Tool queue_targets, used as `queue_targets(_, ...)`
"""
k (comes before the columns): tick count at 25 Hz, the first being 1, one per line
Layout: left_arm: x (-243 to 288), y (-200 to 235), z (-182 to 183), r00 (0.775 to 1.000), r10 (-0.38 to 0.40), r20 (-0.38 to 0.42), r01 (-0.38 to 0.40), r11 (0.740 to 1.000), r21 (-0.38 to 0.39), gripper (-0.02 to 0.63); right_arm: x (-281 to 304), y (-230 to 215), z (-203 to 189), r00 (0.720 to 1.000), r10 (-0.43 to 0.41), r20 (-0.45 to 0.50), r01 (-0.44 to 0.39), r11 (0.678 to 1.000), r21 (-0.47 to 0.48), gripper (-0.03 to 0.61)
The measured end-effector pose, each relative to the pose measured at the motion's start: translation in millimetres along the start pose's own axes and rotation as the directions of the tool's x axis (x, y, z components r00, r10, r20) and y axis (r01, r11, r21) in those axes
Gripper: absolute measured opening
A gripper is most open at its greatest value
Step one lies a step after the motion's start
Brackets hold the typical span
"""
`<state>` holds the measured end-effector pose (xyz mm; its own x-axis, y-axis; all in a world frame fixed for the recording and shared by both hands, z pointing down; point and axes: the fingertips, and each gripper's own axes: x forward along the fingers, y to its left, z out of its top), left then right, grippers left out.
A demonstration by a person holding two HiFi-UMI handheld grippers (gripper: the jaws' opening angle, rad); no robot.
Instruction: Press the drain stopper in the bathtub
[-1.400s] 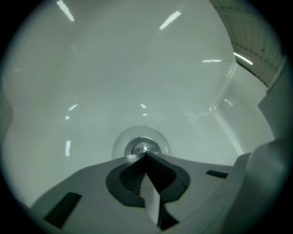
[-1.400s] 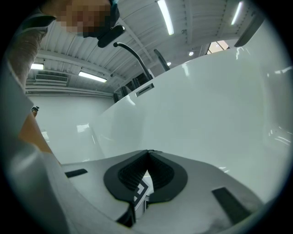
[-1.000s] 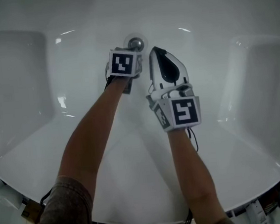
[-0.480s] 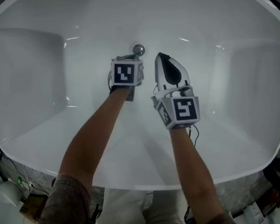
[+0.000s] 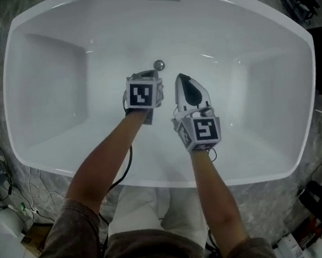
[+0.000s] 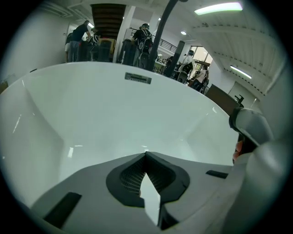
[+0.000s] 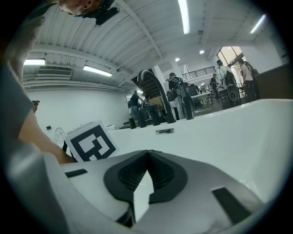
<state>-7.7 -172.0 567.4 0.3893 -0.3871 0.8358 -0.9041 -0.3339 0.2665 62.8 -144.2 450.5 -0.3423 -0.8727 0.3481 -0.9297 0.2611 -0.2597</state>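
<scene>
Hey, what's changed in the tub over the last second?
The head camera has pulled back, so the whole bathtub now shows. The left gripper, which was right at the drain stopper, now seems slightly clear of it. Unchanged: stopper in place, right gripper beside the left, both shut and empty.

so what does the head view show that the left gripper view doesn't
Head view only: the stopper, both arms, and the whole outline of the tub. Left gripper view only: people beyond the tub, ceiling lights, and the left tool with its jaws together at the tips and nothing between them. Both: the tub's white far wall and its overflow plate.
</scene>
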Motion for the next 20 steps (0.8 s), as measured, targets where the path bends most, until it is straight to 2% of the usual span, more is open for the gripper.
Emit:
queue_targets(12,-176.7,-48.7,42.6,0.999,-0.022,0.035,0.021,0.999,0.029,0.003,-78.2,64.2,104.9,1.000,0.005,0.029,-0.006,0.999,0.051,-0.003)
queue_targets(17,-251.4,-66.7,64.7,0.993,-0.054,0.103,0.049,0.998,0.049,0.003,-108.3,103.7,145.6,0.998,0.050,0.037,-0.052,0.998,0.045,-0.003)
queue_targets(20,-295.7,-76.4,72.9,0.986,-0.075,0.149,0.062,0.994,0.091,0.003,-127.8,130.3,170.9,0.996,0.082,0.042,-0.083,0.996,0.039,-0.003)
